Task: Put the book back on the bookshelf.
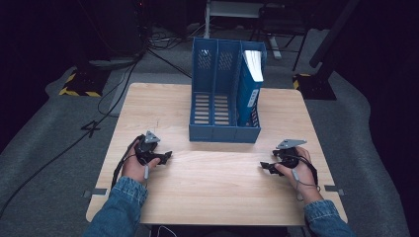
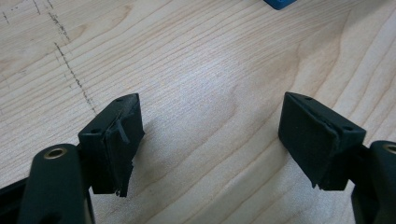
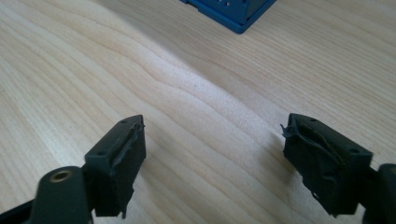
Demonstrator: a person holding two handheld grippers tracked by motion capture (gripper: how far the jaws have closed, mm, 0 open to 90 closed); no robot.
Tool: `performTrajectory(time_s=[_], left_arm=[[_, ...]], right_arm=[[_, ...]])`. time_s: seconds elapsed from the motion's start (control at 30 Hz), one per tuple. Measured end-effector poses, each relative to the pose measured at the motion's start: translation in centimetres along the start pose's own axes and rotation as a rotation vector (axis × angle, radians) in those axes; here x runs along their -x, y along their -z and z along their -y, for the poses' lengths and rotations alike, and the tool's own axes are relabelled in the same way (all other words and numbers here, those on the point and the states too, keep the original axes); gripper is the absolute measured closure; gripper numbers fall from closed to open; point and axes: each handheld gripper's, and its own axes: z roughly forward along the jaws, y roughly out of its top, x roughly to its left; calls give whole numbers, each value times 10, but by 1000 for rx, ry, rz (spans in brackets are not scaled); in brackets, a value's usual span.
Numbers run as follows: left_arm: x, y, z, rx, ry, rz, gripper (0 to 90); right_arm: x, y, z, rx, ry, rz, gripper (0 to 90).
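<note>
I have both grippers low over the wooden table (image 1: 207, 182), one on each side of its near half. My left gripper (image 1: 167, 157) sits at the left, held in the left hand (image 1: 134, 167), its tips aimed inward toward the middle of the table. In the left gripper view its jaws stand wide apart, released, with bare wood grain between them and a faint dotted pencil line running across the table at the upper left. My right gripper (image 1: 264, 166) sits at the right in the right hand (image 1: 302, 170), tips also pointing inward. In the right gripper view its jaws are likewise spread and grasp nothing; bare table lies between them.

The blue file rack (image 1: 213, 98) stands upright at the middle of the far half of the table, well apart from both grippers and roughly between them. It has three slots; a blue binder with white pages (image 1: 250, 86) stands in the right-hand slot, leaning slightly, and the other two slots hold nothing. A corner of the rack's base shows at the top of the right gripper view (image 3: 233, 11).
</note>
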Motion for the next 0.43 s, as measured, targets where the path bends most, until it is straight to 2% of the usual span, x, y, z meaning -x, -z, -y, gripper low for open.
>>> performTrajectory(time_s=[0.1, 0.17, 0.43], left_arm=[[0, 0, 0, 0, 0, 1, 227], [0, 0, 0, 0, -1, 1, 227], [0, 0, 0, 1, -1, 2, 226]], right_arm=[[-2, -5, 2, 30, 17, 24, 113], [-2, -11, 3, 57, 21, 21, 50], [-2, -13, 2, 51, 16, 33, 20]])
